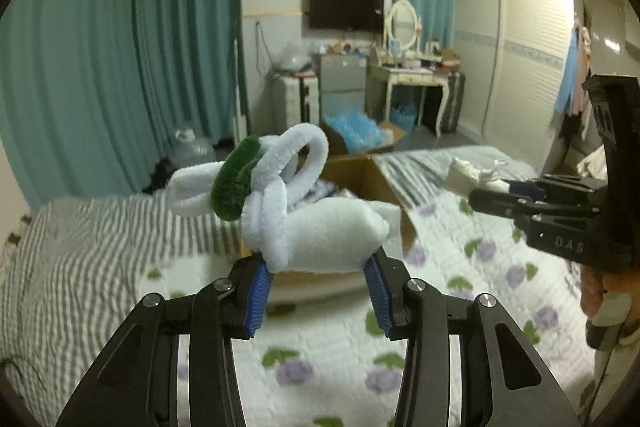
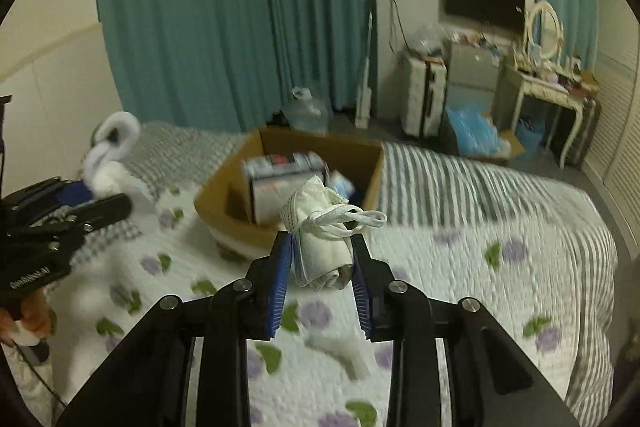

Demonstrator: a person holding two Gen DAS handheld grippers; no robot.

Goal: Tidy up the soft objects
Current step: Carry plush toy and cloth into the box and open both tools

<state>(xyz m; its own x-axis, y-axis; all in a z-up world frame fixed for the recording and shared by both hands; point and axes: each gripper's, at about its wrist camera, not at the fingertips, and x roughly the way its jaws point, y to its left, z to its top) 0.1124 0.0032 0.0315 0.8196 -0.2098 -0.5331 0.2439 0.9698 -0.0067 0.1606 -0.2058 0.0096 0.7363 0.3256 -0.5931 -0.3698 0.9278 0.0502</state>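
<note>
My left gripper [image 1: 318, 263] is shut on a white plush toy [image 1: 332, 227] with looped white arms and a green ring, held up above the bed. Seen from the right wrist, the same toy [image 2: 112, 163] sticks out of the left gripper [image 2: 100, 203] at the far left. My right gripper [image 2: 322, 247] is shut on a rolled white face mask [image 2: 320, 247] with loose ear loops. In the left wrist view that mask [image 1: 468, 175] pokes from the right gripper [image 1: 492, 195] at the right edge. Behind both lies an open cardboard box [image 2: 360, 151] on the bed, with a printed roll inside.
The bed carries a floral quilt [image 2: 460, 287] and a grey striped sheet [image 2: 460, 179]. A small white scrap [image 2: 340, 351] lies on the quilt near my right gripper. Teal curtains, a water jug [image 2: 306, 113], a suitcase, a dresser with a mirror and a wardrobe stand beyond.
</note>
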